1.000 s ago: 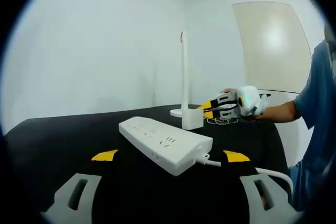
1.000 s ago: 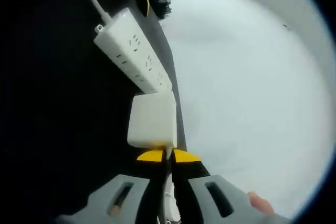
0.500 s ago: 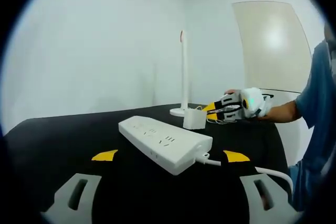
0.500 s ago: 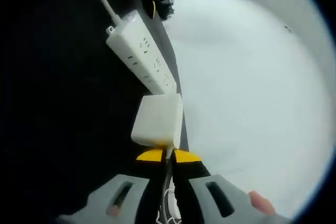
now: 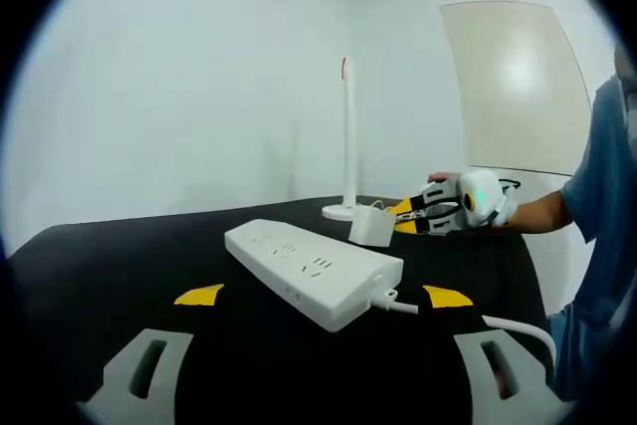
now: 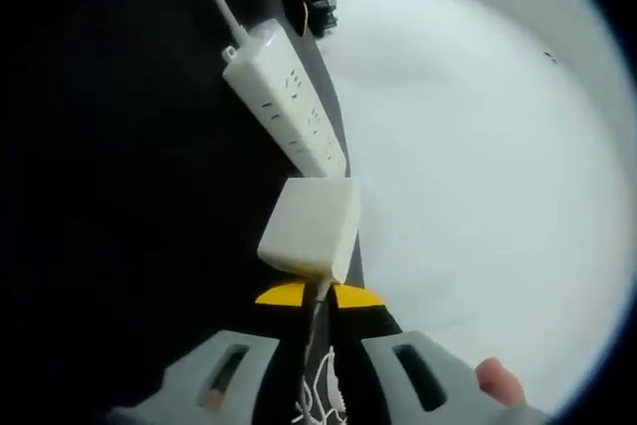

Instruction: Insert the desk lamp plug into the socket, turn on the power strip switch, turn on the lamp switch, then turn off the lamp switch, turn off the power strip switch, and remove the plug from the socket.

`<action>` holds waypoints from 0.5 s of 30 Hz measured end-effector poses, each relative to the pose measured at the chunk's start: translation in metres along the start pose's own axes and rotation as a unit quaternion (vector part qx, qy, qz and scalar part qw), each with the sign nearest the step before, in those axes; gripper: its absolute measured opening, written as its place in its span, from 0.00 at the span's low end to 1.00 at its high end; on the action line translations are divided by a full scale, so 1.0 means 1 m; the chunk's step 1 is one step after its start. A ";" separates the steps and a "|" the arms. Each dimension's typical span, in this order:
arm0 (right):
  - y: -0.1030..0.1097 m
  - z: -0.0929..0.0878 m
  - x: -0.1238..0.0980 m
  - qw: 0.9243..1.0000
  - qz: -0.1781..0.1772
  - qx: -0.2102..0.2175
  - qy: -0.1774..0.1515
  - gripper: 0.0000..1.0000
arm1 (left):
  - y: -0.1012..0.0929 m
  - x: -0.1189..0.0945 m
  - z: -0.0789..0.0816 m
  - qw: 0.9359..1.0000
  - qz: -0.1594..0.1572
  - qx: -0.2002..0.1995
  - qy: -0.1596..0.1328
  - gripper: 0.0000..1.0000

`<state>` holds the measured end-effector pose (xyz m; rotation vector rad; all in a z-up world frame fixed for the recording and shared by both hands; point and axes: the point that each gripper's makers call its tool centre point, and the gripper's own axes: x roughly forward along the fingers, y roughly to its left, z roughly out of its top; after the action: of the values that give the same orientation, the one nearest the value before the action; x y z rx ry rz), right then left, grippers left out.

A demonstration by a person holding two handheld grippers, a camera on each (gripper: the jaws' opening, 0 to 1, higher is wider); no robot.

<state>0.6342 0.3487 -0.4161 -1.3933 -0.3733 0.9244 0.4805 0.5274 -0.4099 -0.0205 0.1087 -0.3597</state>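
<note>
Plug [image 6: 310,228] retreated from strip [image 6: 285,97], unlabelled

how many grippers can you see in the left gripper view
2: the left gripper with its jaws rising wide apart at the bottom, and the right gripper further back, holding the plug by its cord near the lamp base.

One power strip [image 5: 314,272], one plug adapter [image 6: 310,229], one lamp [image 5: 347,136], two tongs [image 5: 299,296] [image 6: 318,296]

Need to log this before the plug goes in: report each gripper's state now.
Left gripper: open, holding nothing.
Right gripper: shut on the lamp plug at its cord end, short of the power strip.
</note>
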 end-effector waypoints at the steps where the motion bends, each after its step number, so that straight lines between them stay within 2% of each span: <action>1: 0.000 0.000 0.000 1.000 0.003 0.005 -0.001 0.11 | 0.001 0.000 0.000 1.000 0.000 0.000 0.000 0.74; 8: 0.002 0.002 -0.003 0.996 0.047 0.075 -0.005 0.13 | 0.006 -0.001 0.000 1.000 -0.001 -0.002 -0.002 0.74; 11: 0.004 0.003 -0.004 0.992 0.067 0.111 -0.007 0.16 | 0.008 -0.001 -0.001 1.000 -0.001 -0.002 -0.001 0.74; 14: 0.003 0.005 -0.007 0.988 0.084 0.127 -0.004 0.19 | 0.004 0.000 -0.001 1.000 -0.001 -0.001 0.000 0.74; 15: 0.005 0.004 -0.007 0.985 0.096 0.145 -0.003 0.20 | 0.003 0.000 -0.001 1.000 -0.001 -0.001 0.000 0.74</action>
<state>0.6250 0.3456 -0.4183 -1.1711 -0.1021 1.0929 0.4814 0.5299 -0.4107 -0.0224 0.1089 -0.3618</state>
